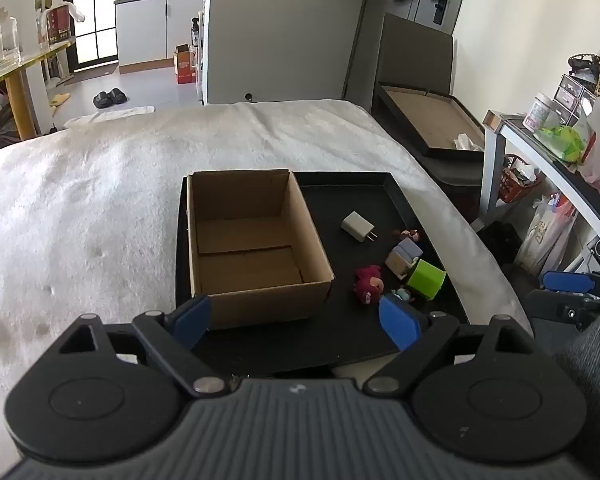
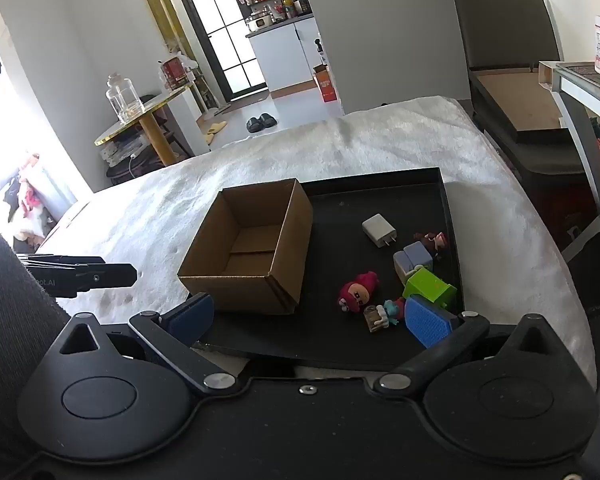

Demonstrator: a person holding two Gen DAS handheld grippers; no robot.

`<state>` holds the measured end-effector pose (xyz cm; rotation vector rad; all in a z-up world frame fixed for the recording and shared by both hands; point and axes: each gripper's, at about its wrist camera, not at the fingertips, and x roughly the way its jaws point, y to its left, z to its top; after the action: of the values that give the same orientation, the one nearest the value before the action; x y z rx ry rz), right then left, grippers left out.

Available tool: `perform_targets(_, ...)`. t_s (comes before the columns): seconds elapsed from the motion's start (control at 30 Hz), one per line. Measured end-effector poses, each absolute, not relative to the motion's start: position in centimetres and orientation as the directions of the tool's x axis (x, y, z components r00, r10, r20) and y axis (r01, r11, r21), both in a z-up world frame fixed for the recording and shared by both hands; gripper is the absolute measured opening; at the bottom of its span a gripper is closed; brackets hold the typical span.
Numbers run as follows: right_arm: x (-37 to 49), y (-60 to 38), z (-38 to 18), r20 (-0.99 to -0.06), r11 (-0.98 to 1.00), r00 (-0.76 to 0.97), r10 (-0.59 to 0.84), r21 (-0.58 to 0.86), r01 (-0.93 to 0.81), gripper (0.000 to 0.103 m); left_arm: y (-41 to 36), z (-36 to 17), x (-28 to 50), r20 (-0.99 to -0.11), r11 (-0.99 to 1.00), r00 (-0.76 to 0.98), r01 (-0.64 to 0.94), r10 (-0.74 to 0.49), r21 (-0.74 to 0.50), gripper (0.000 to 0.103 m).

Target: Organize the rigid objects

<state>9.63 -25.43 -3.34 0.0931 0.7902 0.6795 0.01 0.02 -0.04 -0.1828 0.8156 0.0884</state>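
An empty cardboard box stands on the left half of a black tray. On the tray's right half lie a white charger plug, a red figurine, a green block, a pale blue-and-cream block, a small brown doll and a tiny teal figure. My left gripper hovers open over the tray's near edge, nothing between its fingers. My right gripper is open too, empty, at the near edge.
The tray rests on a white fluffy blanket covering a bed. To the right stand a desk with clutter and a dark flat box. The other gripper shows at the edge of each view.
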Motion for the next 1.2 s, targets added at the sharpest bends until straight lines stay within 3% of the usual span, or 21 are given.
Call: perform_targets(1.2,9.41,-25.46,-2.9,-0.631,0.8,0.52,0.576,0.303,-0.518,0.103,0.06,0.38,-0.06,-0.724,0.981,0.689,-0.144,0.008,-0.126,0.09)
